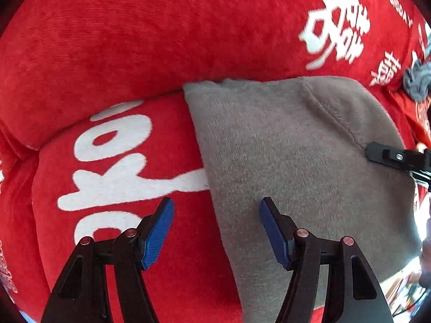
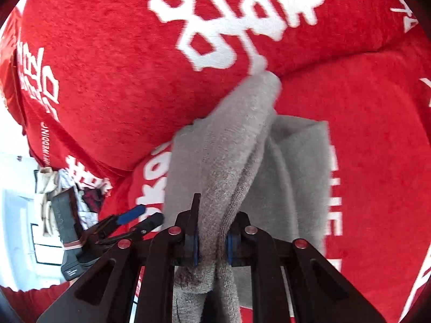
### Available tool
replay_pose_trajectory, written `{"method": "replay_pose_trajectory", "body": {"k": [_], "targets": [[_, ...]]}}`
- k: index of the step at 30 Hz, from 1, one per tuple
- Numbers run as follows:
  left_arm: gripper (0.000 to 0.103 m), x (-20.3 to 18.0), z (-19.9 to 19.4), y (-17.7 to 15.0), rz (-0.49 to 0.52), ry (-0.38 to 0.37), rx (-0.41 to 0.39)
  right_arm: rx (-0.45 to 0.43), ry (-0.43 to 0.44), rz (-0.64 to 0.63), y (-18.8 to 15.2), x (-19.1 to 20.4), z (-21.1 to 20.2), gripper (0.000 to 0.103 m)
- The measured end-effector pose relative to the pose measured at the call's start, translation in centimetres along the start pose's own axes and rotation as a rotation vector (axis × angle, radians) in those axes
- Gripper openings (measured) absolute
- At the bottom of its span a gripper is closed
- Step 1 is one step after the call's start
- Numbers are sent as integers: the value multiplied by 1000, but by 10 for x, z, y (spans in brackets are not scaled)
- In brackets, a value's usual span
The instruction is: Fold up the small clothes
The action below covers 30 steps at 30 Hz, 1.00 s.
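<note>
Two grippers worked over a red sofa (image 1: 107, 40). Right gripper (image 2: 211, 245) pinched a bunched edge of the grey cloth (image 2: 229, 161), lifting it. Left gripper (image 1: 215, 231) hovered wide apart, empty, above the cloth's 9 o'clock edge.

It looks like a home living room. A sofa (image 1: 134, 40) with a red plush cover and white wedding print fills both views. A bright window (image 2: 18, 215) is beside it.
</note>
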State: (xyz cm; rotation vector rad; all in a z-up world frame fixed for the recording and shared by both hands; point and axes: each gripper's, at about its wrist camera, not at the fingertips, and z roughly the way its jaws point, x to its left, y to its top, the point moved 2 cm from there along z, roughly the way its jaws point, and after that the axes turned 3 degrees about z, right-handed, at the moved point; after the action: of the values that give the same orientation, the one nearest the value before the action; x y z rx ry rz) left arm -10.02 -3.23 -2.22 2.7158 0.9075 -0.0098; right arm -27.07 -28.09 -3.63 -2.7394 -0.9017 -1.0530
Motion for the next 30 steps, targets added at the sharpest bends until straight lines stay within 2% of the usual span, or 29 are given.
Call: {"method": "replay_pose_trajectory", "body": {"k": [2, 3, 4, 6, 8, 11, 13, 14, 16, 18, 20, 24, 26, 29, 30], "targets": [[72, -5, 7, 0, 6, -2, 1, 22, -38, 32, 5, -19, 10, 16], [85, -6, 11, -1, 9, 10, -2, 33, -61, 35, -2, -35, 14, 16], [89, -7, 13, -1, 16, 22, -6, 44, -81, 46, -2, -43, 20, 16], [89, -6, 16, 0, 28, 8, 3, 27, -49, 85, -5, -60, 19, 17], [89, -3, 17, 1, 28, -6, 16, 12, -62, 107, -8, -66, 10, 18], [89, 1, 10, 1, 25, -2, 28, 7, -169, 104, -11, -71, -4, 26], [89, 3, 5, 0, 30, 9, 26, 5, -210, 123, -12, -73, -15, 27], [89, 3, 1, -2, 36, 12, 25, 3, -256, 123, -14, -76, -23, 31], [89, 3, -5, -6, 53, 16, 26, -9, -316, 108, -18, -74, -35, 32], [89, 3, -9, -9, 69, 17, 29, -27, -342, 91, -23, -67, -46, 29], [89, 1, -14, -13, 84, 6, 26, -56, -286, 79, -35, -48, -56, 23], [89, -10, -13, -27, 104, -18, 54, -49, -209, -10, -63, -14, -62, 22], [89, -17, -3, -36, 112, -20, 85, -4, -236, -52, -76, -3, -43, 21], [89, -23, 11, -51, 104, -13, 128, 65, -365, -92, -92, -14, -16, 19], [89, -23, 13, -53, 96, -19, 135, 82, -400, -93, -96, -22, -10, 9]]}}
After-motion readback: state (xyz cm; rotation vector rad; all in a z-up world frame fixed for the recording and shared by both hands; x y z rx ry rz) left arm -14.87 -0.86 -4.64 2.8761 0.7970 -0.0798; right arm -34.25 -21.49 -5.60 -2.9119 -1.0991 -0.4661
